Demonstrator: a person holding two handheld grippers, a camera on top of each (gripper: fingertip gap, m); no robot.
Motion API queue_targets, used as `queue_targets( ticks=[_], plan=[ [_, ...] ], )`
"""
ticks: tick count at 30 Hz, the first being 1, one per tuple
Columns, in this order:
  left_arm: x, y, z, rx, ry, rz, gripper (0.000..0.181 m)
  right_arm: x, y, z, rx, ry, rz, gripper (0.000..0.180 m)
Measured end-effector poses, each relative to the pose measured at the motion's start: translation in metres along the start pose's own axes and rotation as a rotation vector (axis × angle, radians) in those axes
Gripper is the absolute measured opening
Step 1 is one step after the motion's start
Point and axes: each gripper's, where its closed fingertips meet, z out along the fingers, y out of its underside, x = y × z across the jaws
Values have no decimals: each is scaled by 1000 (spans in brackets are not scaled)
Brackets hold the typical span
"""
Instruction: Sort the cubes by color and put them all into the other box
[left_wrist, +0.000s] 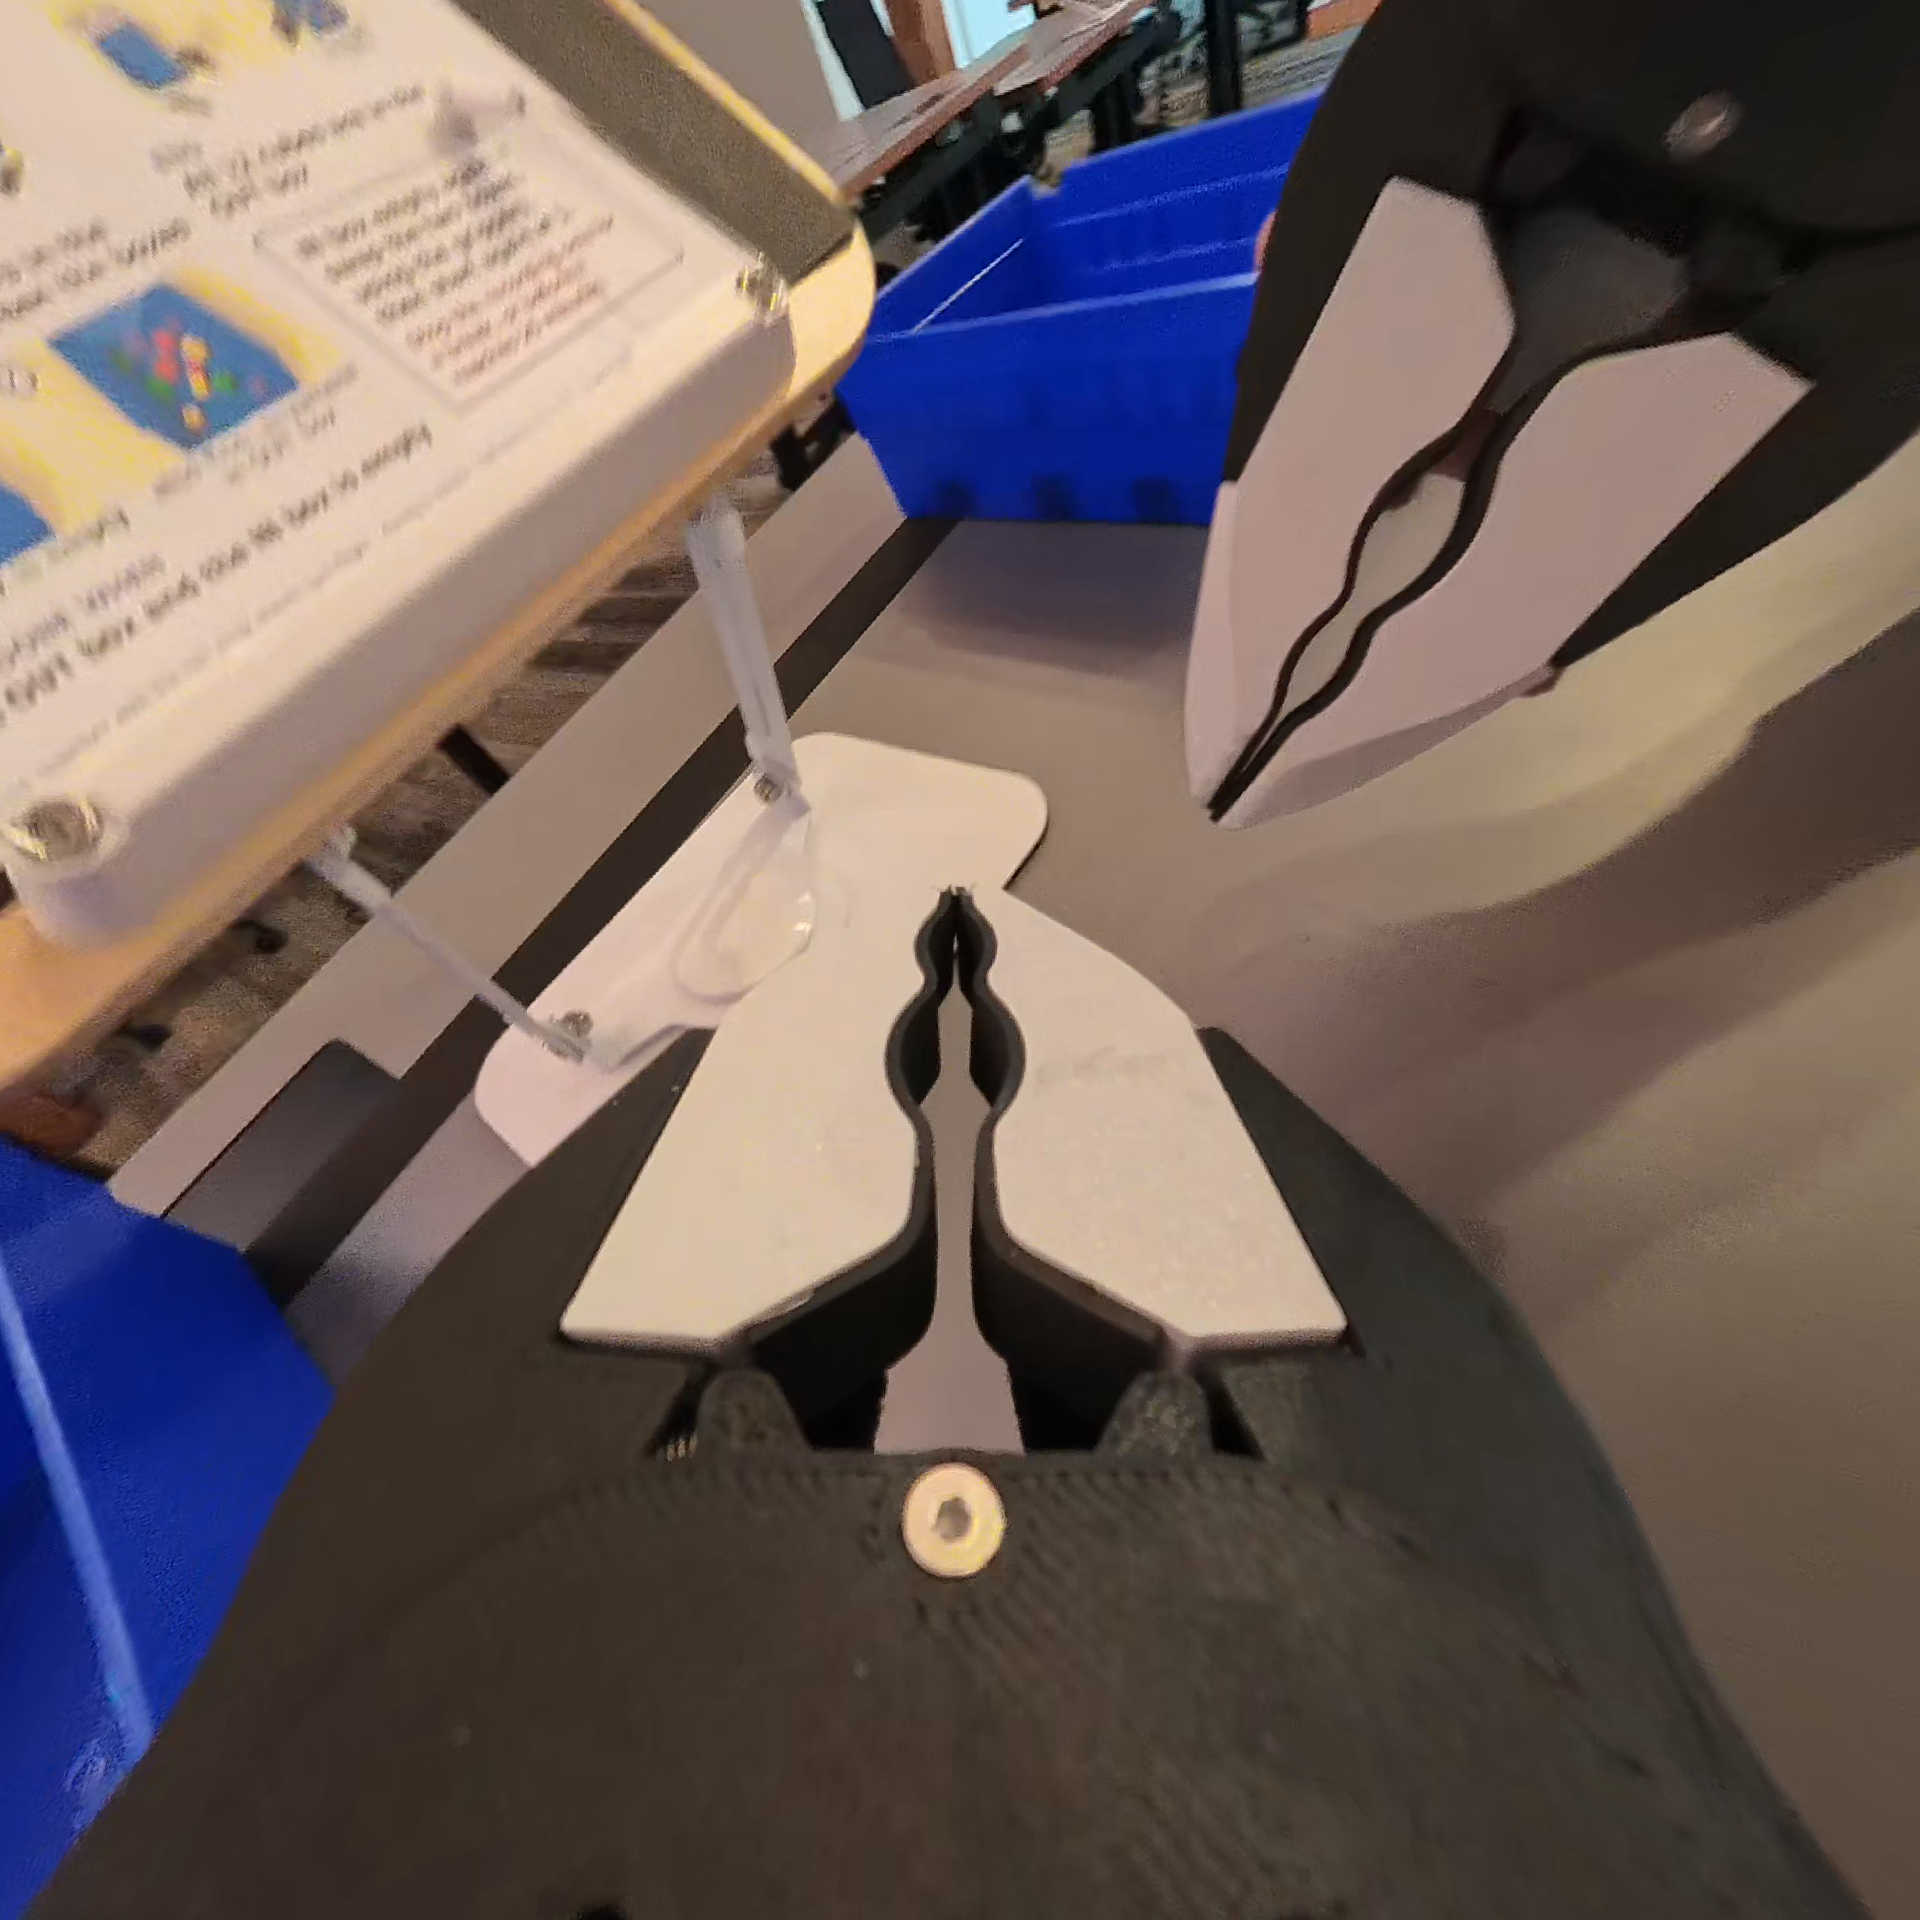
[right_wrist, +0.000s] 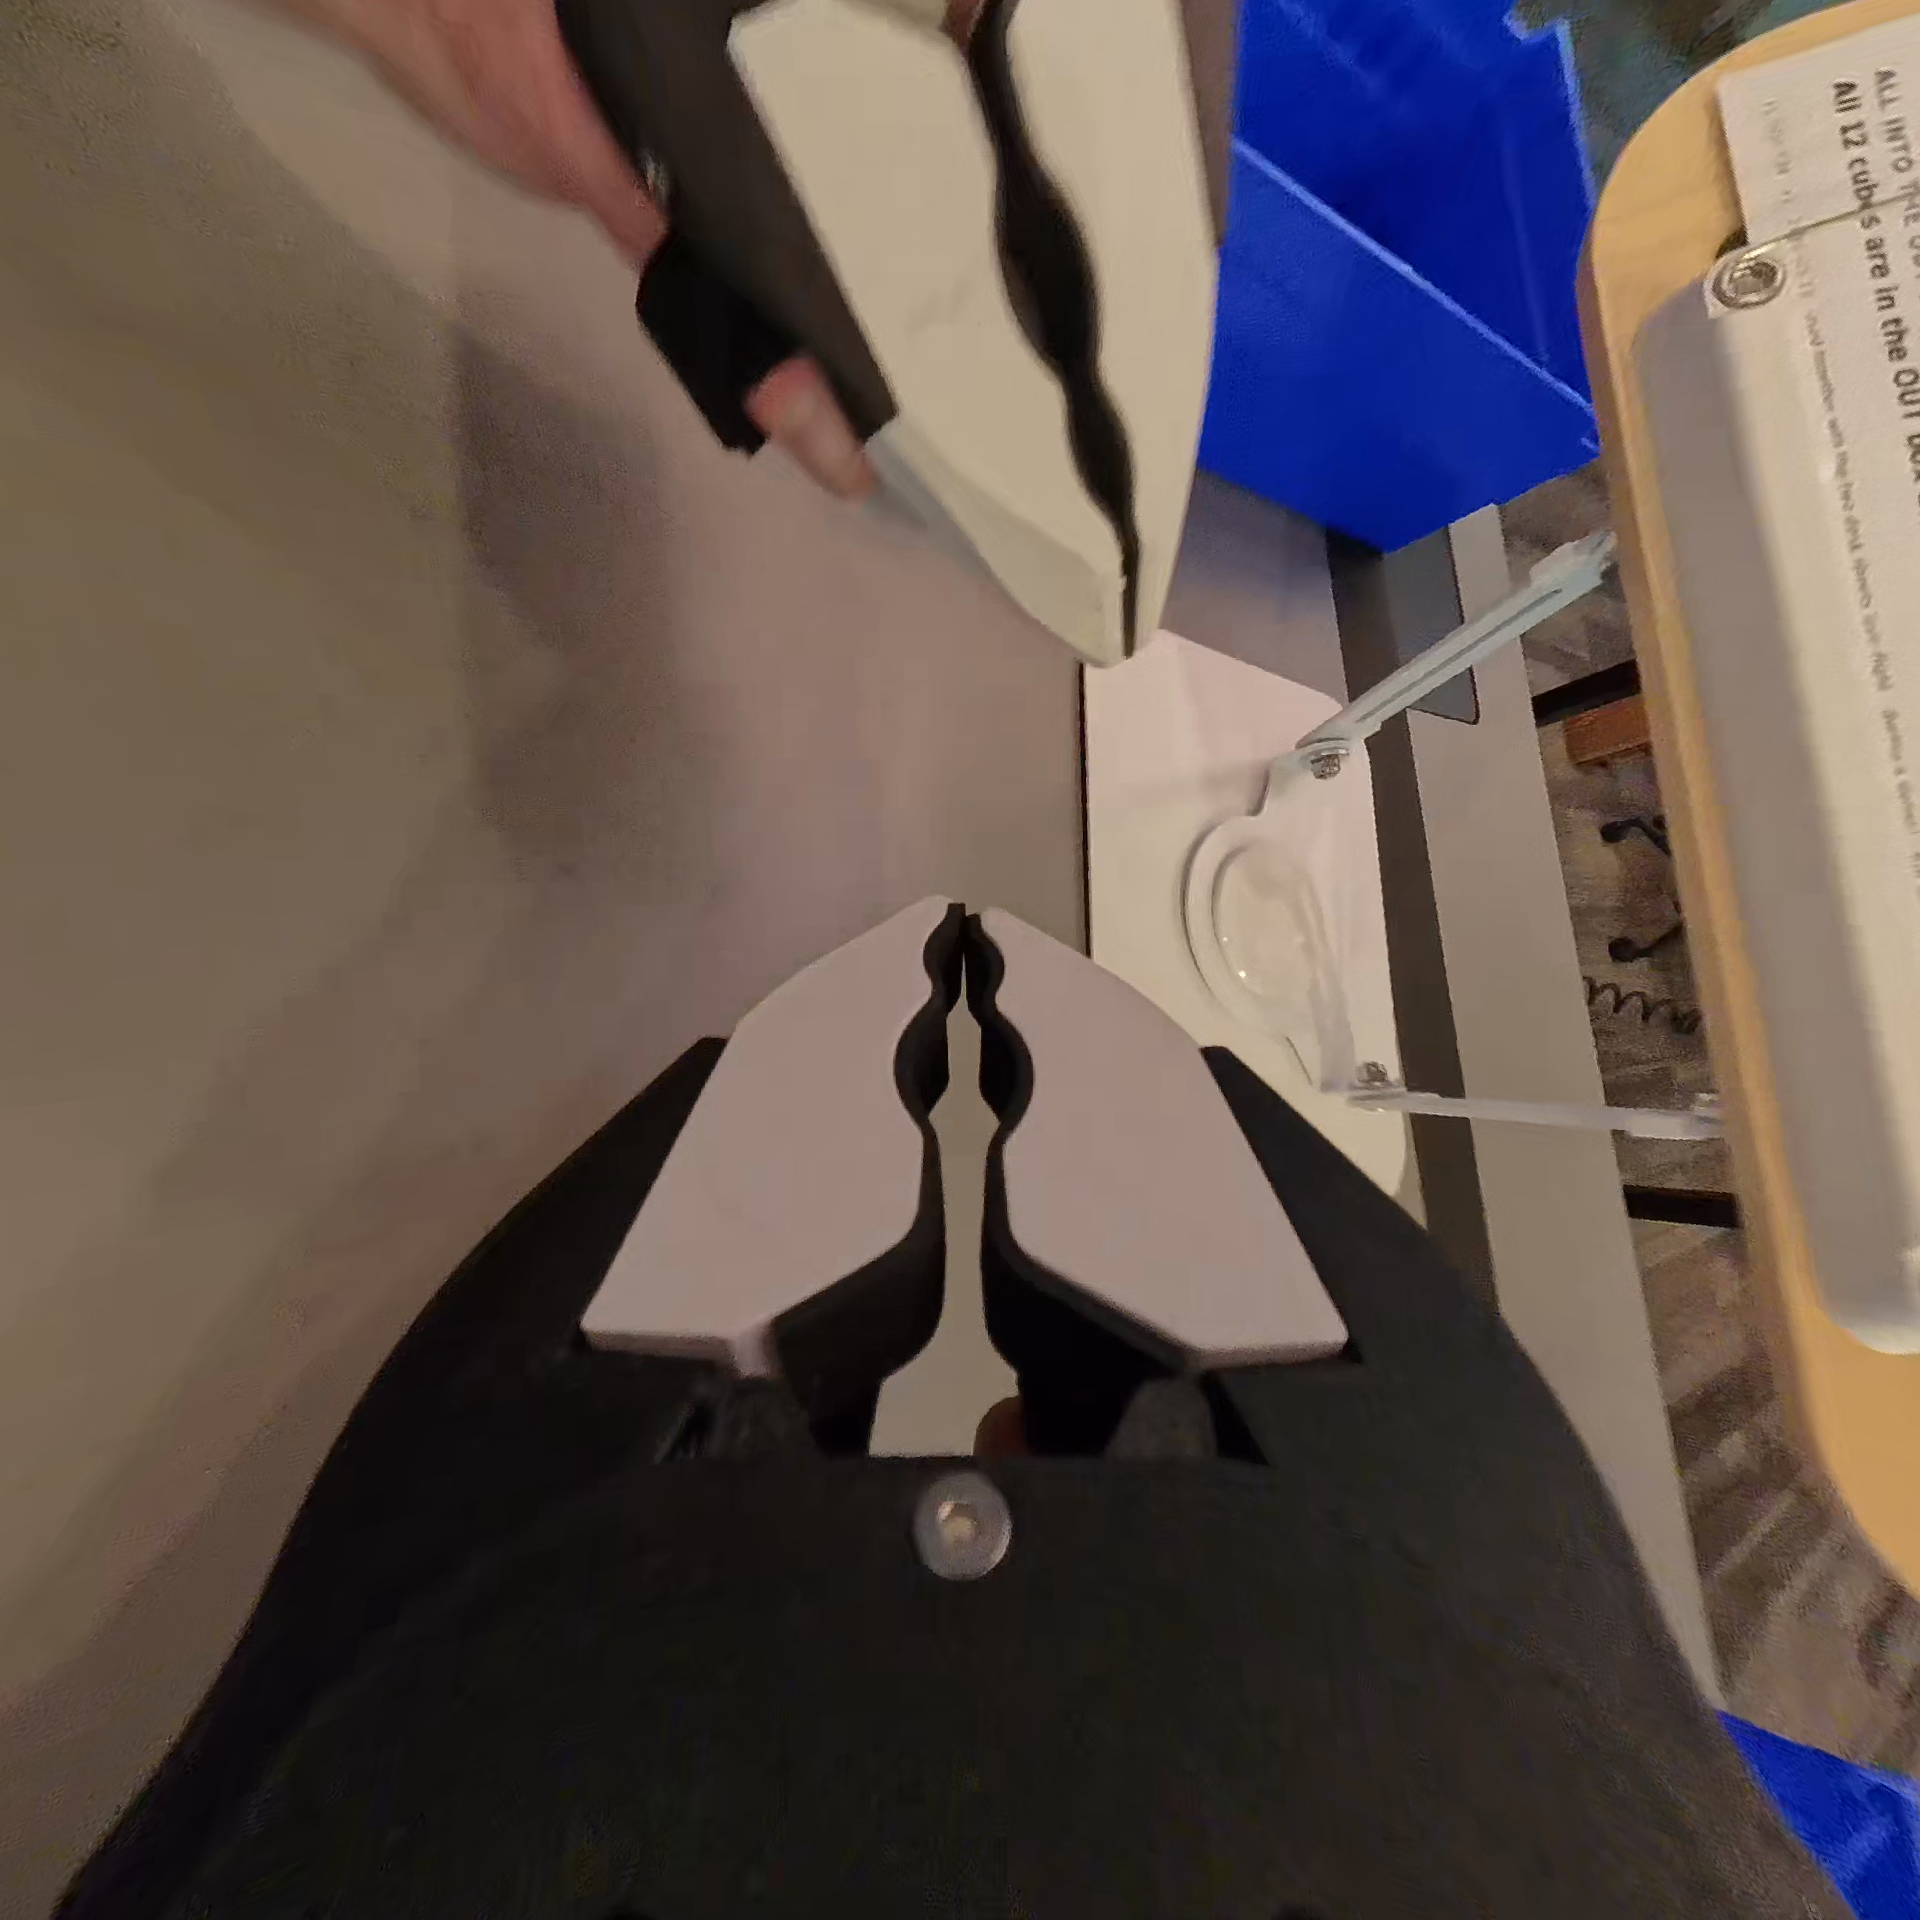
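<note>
No cubes show in either view. My left gripper is shut and empty, held over the grey table. My right gripper is shut and empty too. Each shows in the other's view: the right gripper hangs tip-down at upper right, and the left gripper hangs tip-down at top centre with a person's hand on it. One blue box stands at the far table edge. A second blue box is at the lower left. In the right wrist view a blue box is at upper right.
A sign board on a wooden panel leans on a clear stand with a white base between the boxes. It also shows in the right wrist view, with the white base just right of my fingertips. A blue box corner is at lower right. The left gripper's tips are roughly 6 cm from the right gripper's.
</note>
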Motion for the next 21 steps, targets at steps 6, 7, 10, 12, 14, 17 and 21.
queue_targets(
  ticks=[6,7,10,12,14,17,21],
  plan=[
    [-2,21,6,15,-80,56,0,-3,19,30,140,196,43,0],
    [-2,21,6,14,-89,73,0,-4,22,33,131,204,25,0],
    [-2,28,10,-12,-102,108,0,-2,20,33,150,219,20,0],
    [-2,33,12,-27,-99,108,0,-2,22,34,155,221,17,0],
    [-3,33,14,-24,-98,93,0,0,27,36,133,246,-7,0],
    [-5,35,13,-22,-99,90,0,0,27,36,134,256,-22,1],
    [-7,40,12,-33,-99,91,0,0,27,36,139,261,-22,7]
  ],
)
